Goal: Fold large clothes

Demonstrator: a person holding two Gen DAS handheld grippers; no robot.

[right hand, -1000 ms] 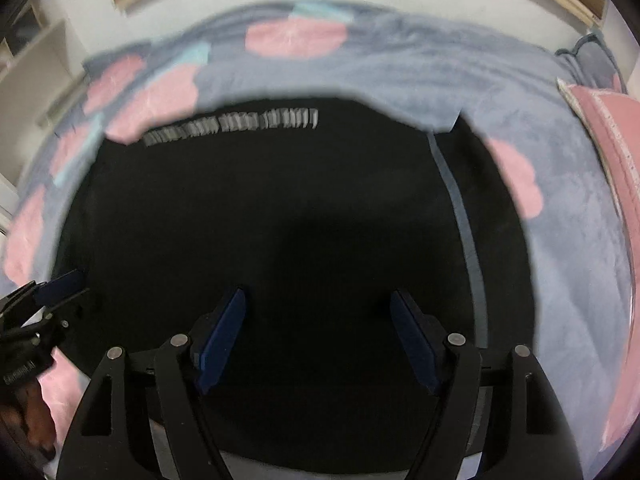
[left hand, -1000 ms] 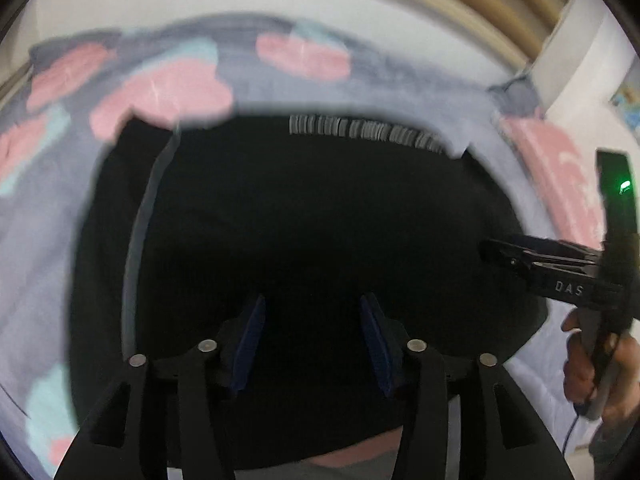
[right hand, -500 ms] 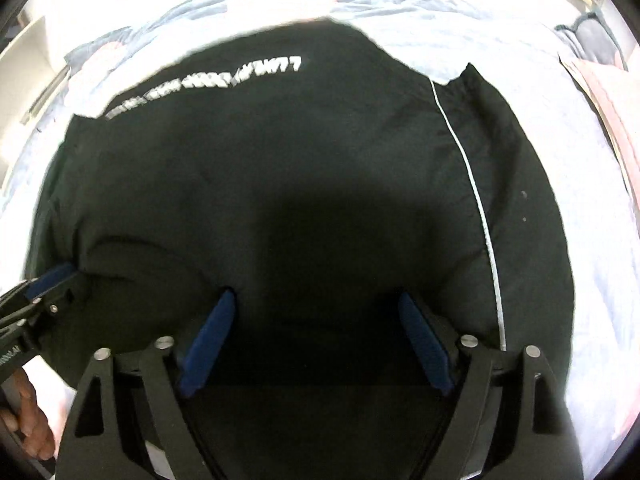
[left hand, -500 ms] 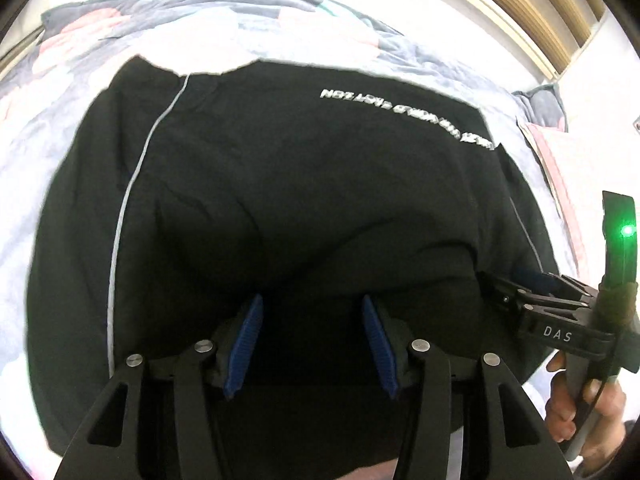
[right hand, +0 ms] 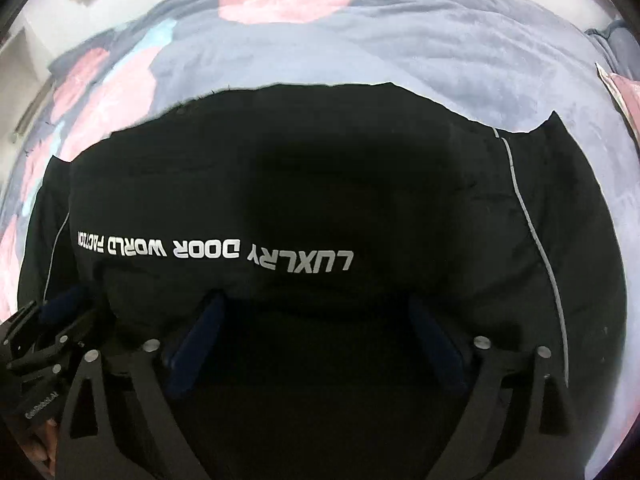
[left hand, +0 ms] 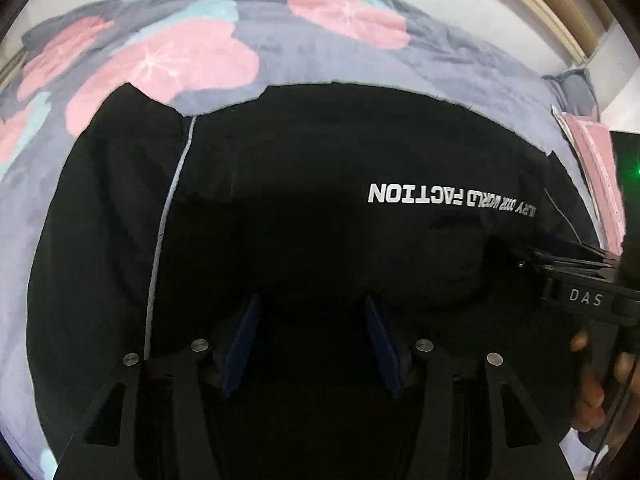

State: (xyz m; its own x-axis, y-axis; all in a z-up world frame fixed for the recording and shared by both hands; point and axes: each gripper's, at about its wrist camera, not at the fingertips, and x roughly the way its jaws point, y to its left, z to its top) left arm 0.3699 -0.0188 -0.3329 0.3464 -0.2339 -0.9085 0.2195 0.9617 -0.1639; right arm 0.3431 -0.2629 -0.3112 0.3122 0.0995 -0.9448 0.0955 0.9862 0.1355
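The black garment [left hand: 320,208] lies spread flat on the bed, its long axis running side to side across both views. A line of white lettering [right hand: 216,250] runs along that axis and reads upside down from the cameras, so the printed side faces up with the tops of the letters toward the near edge. A thin pale seam stripe [left hand: 164,224] runs from the far edge toward the near edge on the left side, and another stripe [right hand: 532,236] does the same on the right. The far edge of the cloth is a fairly straight line against the grey bedspread [right hand: 440,52] with pink and teal blotches. The left tool [left hand: 312,332] has its blue pads spread apart over the near part of the cloth. The right tool [right hand: 316,332] is likewise spread wide over the fabric, gripping nothing. A pink pillow [left hand: 600,168] lies at the right edge
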